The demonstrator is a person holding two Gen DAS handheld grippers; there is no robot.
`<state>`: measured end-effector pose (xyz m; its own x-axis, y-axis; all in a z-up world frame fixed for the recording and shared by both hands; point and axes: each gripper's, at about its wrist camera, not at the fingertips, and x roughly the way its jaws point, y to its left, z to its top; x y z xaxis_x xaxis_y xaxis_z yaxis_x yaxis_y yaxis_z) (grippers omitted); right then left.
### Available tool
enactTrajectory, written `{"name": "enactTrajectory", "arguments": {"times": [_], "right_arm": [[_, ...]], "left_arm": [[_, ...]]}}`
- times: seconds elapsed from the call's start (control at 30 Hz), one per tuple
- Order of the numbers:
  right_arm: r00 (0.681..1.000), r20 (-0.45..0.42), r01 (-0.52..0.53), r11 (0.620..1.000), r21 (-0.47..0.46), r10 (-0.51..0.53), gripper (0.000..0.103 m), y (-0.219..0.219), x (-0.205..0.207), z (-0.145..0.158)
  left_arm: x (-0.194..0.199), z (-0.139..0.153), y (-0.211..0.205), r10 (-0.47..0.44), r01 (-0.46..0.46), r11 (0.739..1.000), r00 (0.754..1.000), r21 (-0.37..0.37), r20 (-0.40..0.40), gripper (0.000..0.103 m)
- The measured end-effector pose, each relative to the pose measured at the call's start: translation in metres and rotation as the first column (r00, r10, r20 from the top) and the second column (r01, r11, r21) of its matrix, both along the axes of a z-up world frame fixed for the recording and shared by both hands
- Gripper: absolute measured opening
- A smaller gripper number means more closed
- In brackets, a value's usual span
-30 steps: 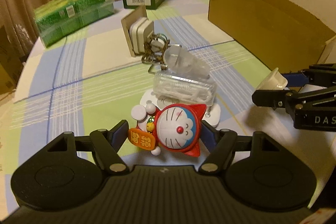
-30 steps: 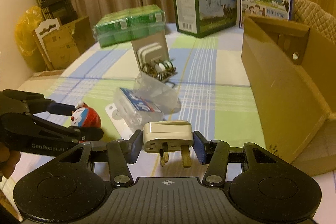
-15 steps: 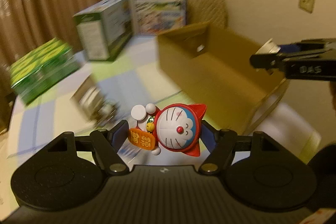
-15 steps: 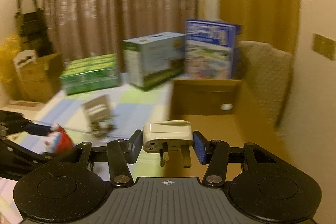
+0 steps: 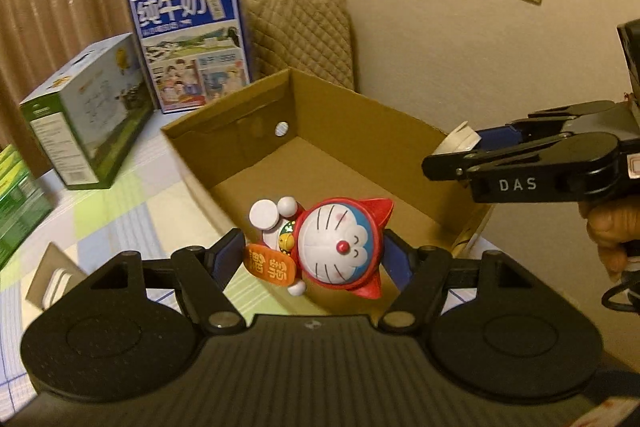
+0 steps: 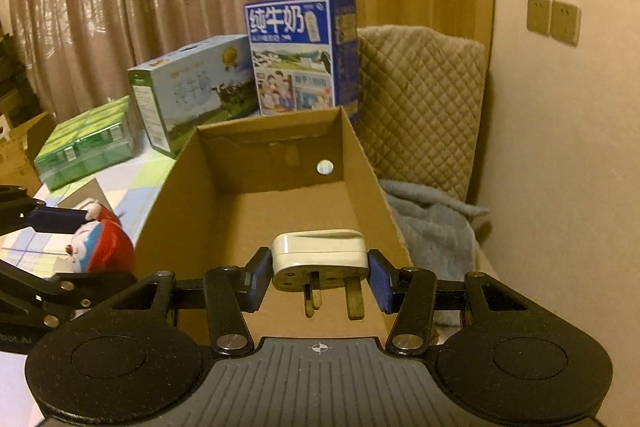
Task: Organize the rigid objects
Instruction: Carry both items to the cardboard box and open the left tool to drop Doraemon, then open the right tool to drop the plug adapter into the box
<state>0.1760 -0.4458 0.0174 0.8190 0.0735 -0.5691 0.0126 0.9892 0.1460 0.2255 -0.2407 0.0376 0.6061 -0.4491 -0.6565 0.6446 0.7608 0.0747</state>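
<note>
Both grippers have swung from the table to the cardboard box (image 6: 280,211); the left gripper (image 5: 316,259) clamps a toy (image 5: 340,251), the right gripper (image 6: 318,273) a plug (image 6: 320,253).

My left gripper (image 5: 316,259) shows matte black linkage arms, silver pivot screws and blue pads, while my right gripper (image 5: 448,151), frame right, carries white "DAS" lettering.

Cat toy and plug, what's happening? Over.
Left hand-held gripper clamps cat toy. Right hand-held gripper clamps plug. Both near open cardboard box; nothing blocking.
</note>
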Motion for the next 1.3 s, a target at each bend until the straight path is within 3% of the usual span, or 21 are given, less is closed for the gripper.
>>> {"name": "enactTrajectory", "arguments": {"times": [0.37, 0.47, 0.73, 1.17, 1.3], "right_arm": [[0.999, -0.031, 0.012, 1.000, 0.024, -0.011, 0.048, -0.008, 0.009, -0.019], [0.999, -0.036, 0.018, 0.999, 0.034, -0.016, 0.048, -0.009, 0.009, -0.021], [0.999, -0.035, 0.013, 0.999, 0.040, -0.011, 0.048, -0.007, 0.005, -0.018], [0.999, -0.042, 0.011, 0.999, 0.032, -0.010, 0.048, 0.005, 0.009, -0.016], [1.000, 0.006, -0.003, 0.999, 0.052, 0.003, 0.048, 0.004, 0.009, -0.012]], "left_arm": [[0.008, -0.017, -0.016, -0.029, 0.030, 0.999, 0.999, 0.033, -0.024, 0.070], [0.005, -0.013, -0.017, -0.025, 0.024, 0.999, 0.999, 0.032, 0.022, 0.077], [0.004, 0.002, 0.009, 0.039, -0.040, 0.999, 0.997, 0.015, 0.059, 0.077], [-0.006, 0.004, 0.035, 0.080, -0.080, 0.997, 0.995, -0.003, 0.053, 0.077], [-0.007, 0.005, 0.041, 0.093, -0.093, 0.996, 0.994, -0.013, 0.054, 0.077]]}}
